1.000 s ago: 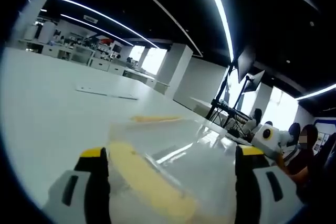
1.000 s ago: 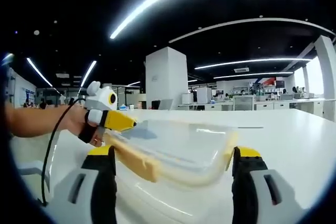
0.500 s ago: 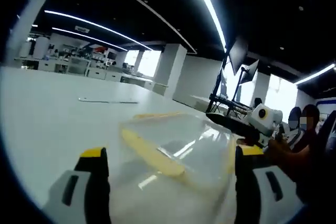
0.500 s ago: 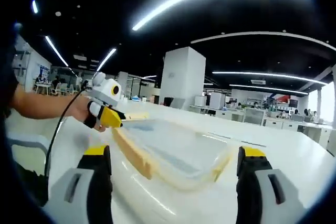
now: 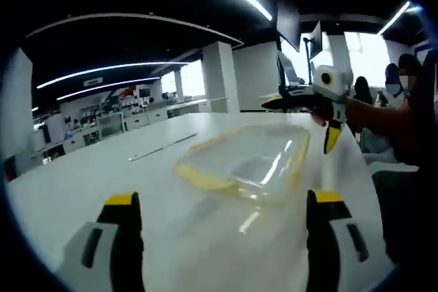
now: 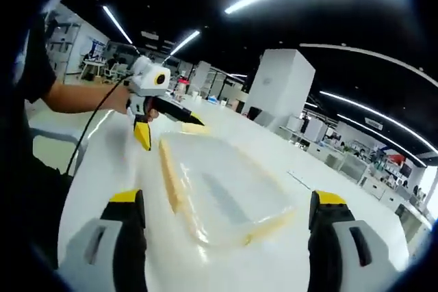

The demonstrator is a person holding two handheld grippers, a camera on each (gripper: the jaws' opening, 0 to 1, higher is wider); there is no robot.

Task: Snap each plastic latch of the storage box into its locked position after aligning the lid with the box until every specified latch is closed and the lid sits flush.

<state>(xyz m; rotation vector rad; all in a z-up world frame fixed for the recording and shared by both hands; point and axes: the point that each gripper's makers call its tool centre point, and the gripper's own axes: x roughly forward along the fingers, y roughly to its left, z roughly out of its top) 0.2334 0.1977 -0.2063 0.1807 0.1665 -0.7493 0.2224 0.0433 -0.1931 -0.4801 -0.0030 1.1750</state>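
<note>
Hovering wide open, each hand-held gripper (image 5: 219, 200) (image 6: 222, 200) grasps nothing, seemingly clear of the storage box (image 5: 243, 162) (image 6: 219, 189).

Both views sit low over the white table (image 5: 82, 169), facing each other from opposite ends of the storage box (image 5: 243, 165).

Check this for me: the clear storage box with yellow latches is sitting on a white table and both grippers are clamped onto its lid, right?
Not quite. The storage box does sit on the white table, but neither gripper is clamped on it. In the right gripper view, the left gripper hangs just beyond the box, and the right gripper stands open short of it.
</note>
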